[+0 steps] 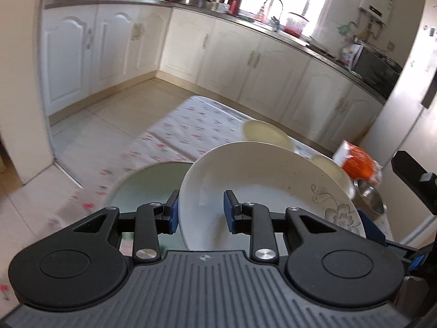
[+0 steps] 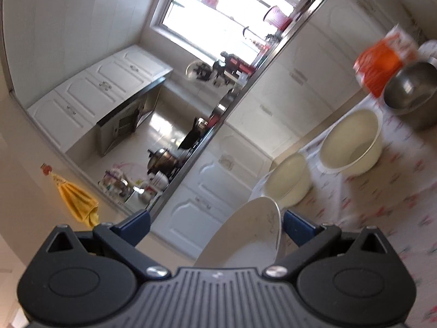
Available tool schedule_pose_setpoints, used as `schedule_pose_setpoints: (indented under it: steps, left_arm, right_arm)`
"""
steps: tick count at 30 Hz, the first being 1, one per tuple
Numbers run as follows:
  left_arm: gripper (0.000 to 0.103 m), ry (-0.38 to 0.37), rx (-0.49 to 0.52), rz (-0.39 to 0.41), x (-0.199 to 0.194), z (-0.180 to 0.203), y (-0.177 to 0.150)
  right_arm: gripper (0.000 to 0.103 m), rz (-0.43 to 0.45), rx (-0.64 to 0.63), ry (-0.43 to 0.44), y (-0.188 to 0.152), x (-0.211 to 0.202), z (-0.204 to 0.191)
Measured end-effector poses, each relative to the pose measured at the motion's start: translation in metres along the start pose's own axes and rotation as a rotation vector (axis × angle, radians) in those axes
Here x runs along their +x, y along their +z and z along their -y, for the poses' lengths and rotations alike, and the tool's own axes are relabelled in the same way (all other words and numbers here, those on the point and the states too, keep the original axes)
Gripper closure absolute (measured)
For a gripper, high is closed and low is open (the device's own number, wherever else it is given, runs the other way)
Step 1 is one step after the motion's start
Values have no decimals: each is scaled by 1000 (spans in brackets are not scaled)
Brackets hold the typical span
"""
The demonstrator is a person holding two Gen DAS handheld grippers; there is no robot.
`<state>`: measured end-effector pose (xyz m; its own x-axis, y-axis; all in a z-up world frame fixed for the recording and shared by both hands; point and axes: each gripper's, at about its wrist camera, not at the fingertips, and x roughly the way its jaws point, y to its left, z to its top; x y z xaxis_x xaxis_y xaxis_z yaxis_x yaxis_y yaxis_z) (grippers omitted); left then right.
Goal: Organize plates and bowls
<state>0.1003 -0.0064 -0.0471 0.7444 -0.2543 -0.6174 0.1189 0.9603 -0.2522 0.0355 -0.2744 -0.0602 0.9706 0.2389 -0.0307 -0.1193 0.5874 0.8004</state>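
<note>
While both grippers carry the white plate (image 1: 259, 191) by its rim, left jaws look clamped, right jaws I cannot tell; it's stiff, slick, breakable.

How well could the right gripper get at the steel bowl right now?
Probably not yet. The white plate sits between the fingers of the right gripper, so it looks occupied. The steel bowl itself stands uncovered beside the orange bag, beyond a cream bowl, with nothing stacked in it.

Left claw (image 1: 200, 209) grips white flowered plate (image 1: 262, 188) rim; green plate (image 1: 147, 186) beneath, floral tablecloth (image 1: 191, 125).
</note>
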Motion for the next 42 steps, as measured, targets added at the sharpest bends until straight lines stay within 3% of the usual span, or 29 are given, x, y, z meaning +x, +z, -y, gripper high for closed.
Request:
schedule_pose_setpoints:
  steps: [13,42]
  left_arm:
    - [71,76,-34,7,1,-36,1]
    - [68,135,42,23,4,-38,-6]
  right_arm:
    - [0,-97,-19,14,-24,38,-9]
    - [0,-148,-132,-68,-42,47,-16]
